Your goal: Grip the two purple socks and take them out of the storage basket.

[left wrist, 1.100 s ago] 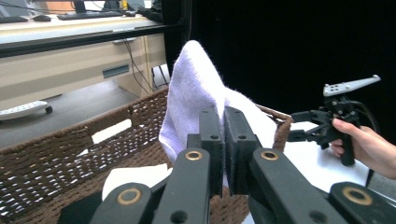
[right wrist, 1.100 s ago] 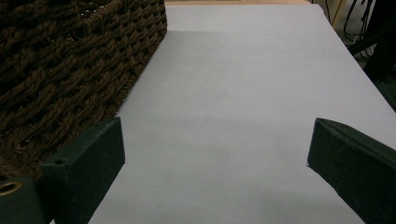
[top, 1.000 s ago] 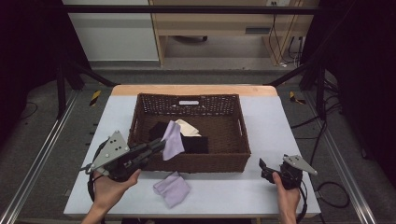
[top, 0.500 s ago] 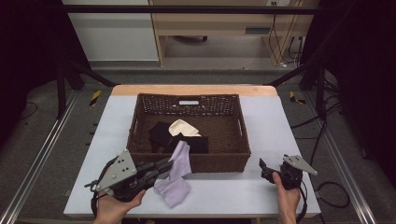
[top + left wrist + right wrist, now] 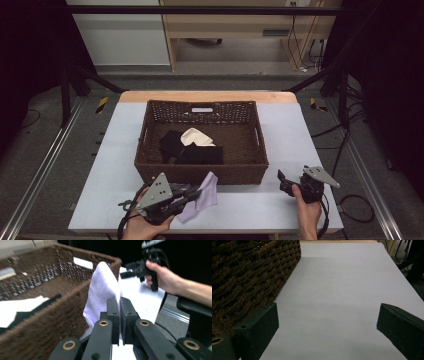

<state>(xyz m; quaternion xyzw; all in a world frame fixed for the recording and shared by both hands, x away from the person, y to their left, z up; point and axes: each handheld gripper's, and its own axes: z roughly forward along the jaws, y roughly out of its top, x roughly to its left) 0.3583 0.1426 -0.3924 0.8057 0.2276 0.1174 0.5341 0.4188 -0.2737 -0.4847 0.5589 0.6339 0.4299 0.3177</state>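
lavender cloth (image 5: 102, 290) sits pinched between the closed jaws of the left gripper (image 5: 119, 315), likely for setting down beside the wicker basket (image 5: 150, 170); right gripper (image 5: 327, 322) jaws stand wide apart, idle.

Soft, nubbly lilac terry cloth (image 5: 102, 287); rough dark-brown woven wicker basket (image 5: 200, 175); smooth matt pale worktop (image 5: 342, 290) with a wooden edge; matt black plastic left claw (image 5: 119, 312) with brass-coloured rivets

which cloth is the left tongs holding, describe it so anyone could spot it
Find the brown wicker basket in the middle of the table. Just in front of its near wall, the left tongs pinch a lavender towel. The cloths inside the basket are black and cream; only this one is lavender.
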